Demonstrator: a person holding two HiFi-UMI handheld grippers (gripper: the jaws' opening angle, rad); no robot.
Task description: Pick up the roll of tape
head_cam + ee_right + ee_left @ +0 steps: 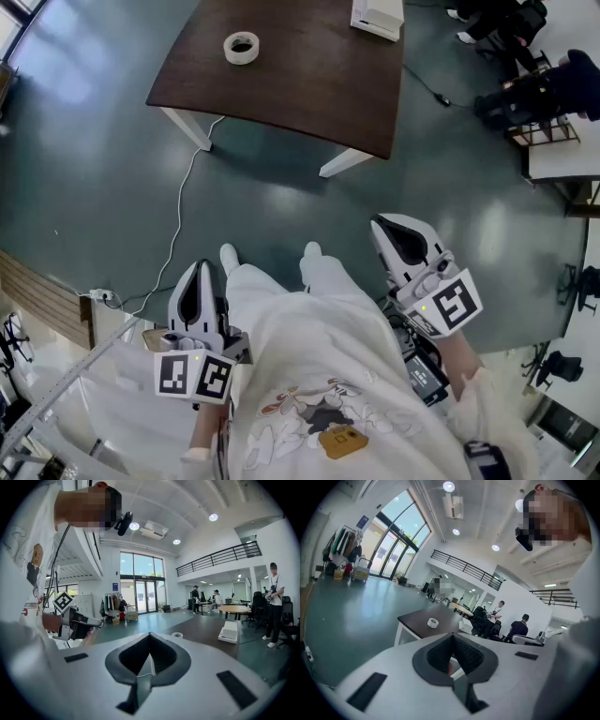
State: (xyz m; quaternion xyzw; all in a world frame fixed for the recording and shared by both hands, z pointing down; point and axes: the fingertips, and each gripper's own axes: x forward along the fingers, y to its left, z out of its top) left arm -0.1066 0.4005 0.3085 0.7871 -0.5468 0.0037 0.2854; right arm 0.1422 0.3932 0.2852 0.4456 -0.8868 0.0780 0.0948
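Observation:
The roll of tape (241, 47) is a white ring lying flat near the left end of a dark brown table (309, 94), far ahead of me. It shows small in the left gripper view as the tape (433, 622) and in the right gripper view as the tape (177, 634). My left gripper (201, 268) is held close to my body at the lower left, shut and empty, jaw tips meeting (452, 635). My right gripper (380, 225) is at the lower right, also shut with nothing in it (150, 633). Both are well short of the table.
A white box (377, 17) sits at the table's far right end. A white cable (178, 225) runs across the grey-green floor from the table's legs to a power strip (98, 296). Dark chairs and desks (525, 94) stand at the right, with people (520, 626) beyond.

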